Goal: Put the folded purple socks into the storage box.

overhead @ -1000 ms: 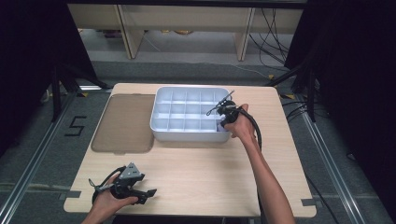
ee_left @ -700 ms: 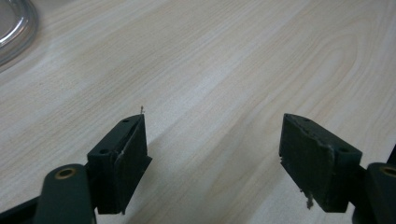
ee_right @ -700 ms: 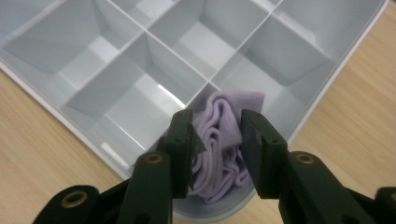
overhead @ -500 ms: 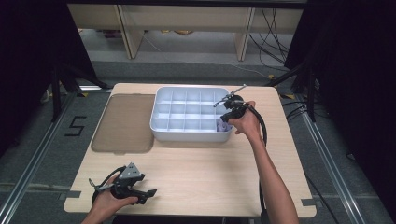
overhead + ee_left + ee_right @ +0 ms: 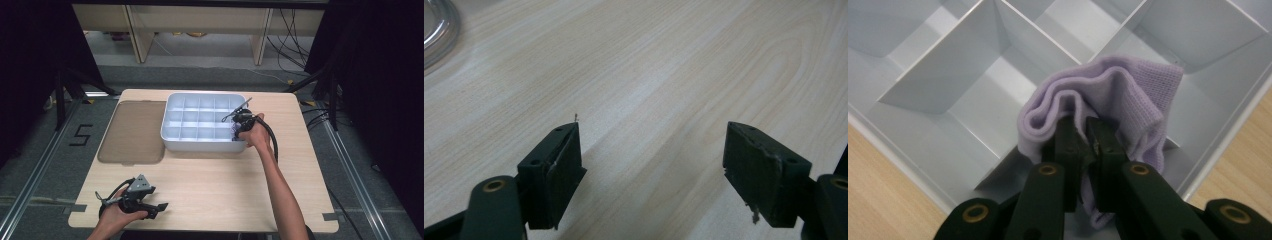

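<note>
A white tray (image 5: 200,145) with several compartments stands at the middle of the wooden table. My right gripper (image 5: 239,125) hangs over the tray's near right corner. In the right gripper view, my right gripper (image 5: 1085,125) is shut on a folded lilac cloth (image 5: 1128,95); its jaws have just been closing on the cloth. The cloth bunches over a corner compartment of the tray (image 5: 948,75). My left gripper (image 5: 157,207) rests at the table's front left. In its own view the left gripper (image 5: 651,150) stands open over bare wood.
A flat brown lid (image 5: 132,130) lies left of the tray; its clear rim (image 5: 439,25) shows at the top left of the left gripper view. Shelving and cables stand behind the table. Bare wood spreads in front of the tray.
The right gripper shifted slightly right, then came back down and left at the tray's near right corner. The left gripper has not moved.
</note>
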`<state>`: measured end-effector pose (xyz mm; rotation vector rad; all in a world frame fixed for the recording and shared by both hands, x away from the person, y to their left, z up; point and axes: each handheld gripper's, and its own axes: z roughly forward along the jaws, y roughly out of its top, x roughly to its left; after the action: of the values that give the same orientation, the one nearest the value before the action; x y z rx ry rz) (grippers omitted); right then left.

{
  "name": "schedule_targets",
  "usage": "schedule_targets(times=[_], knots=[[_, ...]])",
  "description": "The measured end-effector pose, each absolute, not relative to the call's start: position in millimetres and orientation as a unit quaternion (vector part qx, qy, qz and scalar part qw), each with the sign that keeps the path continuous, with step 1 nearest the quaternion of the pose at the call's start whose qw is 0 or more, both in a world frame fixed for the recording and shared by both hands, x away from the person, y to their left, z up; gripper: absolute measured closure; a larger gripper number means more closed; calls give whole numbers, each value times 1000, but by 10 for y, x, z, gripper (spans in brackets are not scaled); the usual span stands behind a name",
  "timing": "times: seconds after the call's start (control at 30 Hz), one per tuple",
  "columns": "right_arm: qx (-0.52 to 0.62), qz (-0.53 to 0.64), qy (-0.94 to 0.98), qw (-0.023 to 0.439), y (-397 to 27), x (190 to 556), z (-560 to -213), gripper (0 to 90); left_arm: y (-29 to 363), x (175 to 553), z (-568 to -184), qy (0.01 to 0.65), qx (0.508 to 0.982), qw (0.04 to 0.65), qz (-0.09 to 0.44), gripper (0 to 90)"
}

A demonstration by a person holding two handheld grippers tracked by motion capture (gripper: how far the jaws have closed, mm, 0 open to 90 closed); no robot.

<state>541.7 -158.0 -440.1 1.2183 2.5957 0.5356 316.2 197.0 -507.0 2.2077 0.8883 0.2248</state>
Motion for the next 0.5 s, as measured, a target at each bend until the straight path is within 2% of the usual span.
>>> schedule_targets(times=[0.3,0.4,0.5], knots=[[417,163,888,103,-1560,5470,-4484,862,1968,3158,-5070,348,858,368,87,232],[429,154,886,87,-1562,5492,-4508,861,1954,3146,-5069,355,851,377,80,232],[425,163,885,99,-1578,5485,-4465,844,1954,3143,-5074,355,852,377,80,232]])
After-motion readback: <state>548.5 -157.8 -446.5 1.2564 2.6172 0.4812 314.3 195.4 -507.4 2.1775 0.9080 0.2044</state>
